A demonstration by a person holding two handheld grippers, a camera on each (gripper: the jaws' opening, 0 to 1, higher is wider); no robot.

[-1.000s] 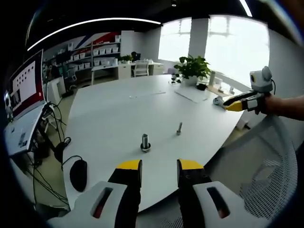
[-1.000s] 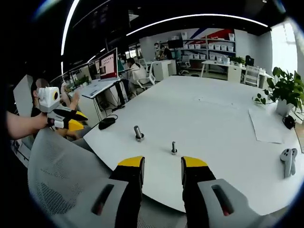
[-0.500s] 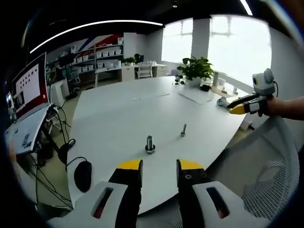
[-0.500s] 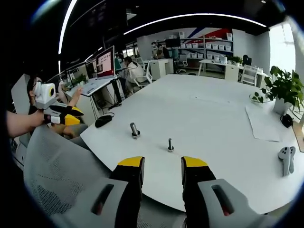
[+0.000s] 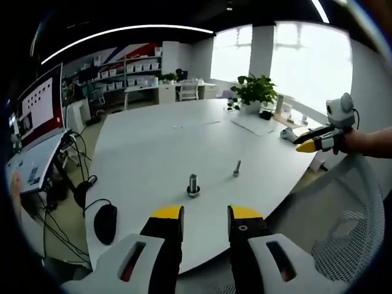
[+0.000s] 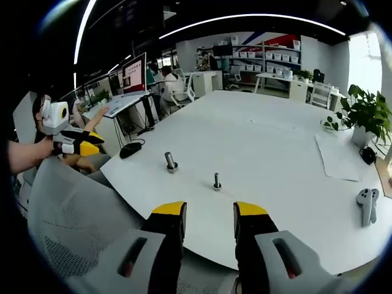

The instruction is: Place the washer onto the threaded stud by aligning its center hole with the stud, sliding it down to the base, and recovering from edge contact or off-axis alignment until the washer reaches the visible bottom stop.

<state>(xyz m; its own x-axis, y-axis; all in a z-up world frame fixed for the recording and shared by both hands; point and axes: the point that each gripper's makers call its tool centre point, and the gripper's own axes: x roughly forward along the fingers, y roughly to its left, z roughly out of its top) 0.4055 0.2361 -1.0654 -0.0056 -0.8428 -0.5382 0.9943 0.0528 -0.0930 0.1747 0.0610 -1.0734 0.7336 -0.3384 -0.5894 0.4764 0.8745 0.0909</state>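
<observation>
Yellow-tipped jaws of the left hand-held gripper (image 5: 205, 214) stand parted with nothing between them, held off the near edge of the white worktop (image 5: 153, 147). The same hand-held gripper appears at the left of the right gripper view, gripped in a hand over the back of a grey mesh chair (image 6: 67, 220). The right hand-held gripper (image 6: 209, 211) is likewise open and empty, its jaws apart and short of the worktop's near rim; in the left gripper view it sits at the far right, beside the worktop's edge.

Beyond the left jaws, on the worktop, a thicker stud with a wide collar at its base (image 5: 193, 185) stands upright, and a slimmer threaded stud (image 5: 237, 168) stands apart from it, to the right and a little farther off. In the right gripper view the thick one (image 6: 169, 162) lies to the left and the slim one (image 6: 216, 181) nearer the middle. Whether the collar is the washer cannot be told at this size.

Farther out, a black mouse (image 5: 105, 223) rests at the worktop's left edge with cables trailing down. A sheet of paper (image 6: 340, 158) and a potted plant (image 6: 361, 116) sit toward the far right, and a pale controller (image 6: 366, 205) lies near the right rim. A monitor (image 5: 38, 107) stands at the left, shelves with bins (image 6: 269, 58) line the far wall.
</observation>
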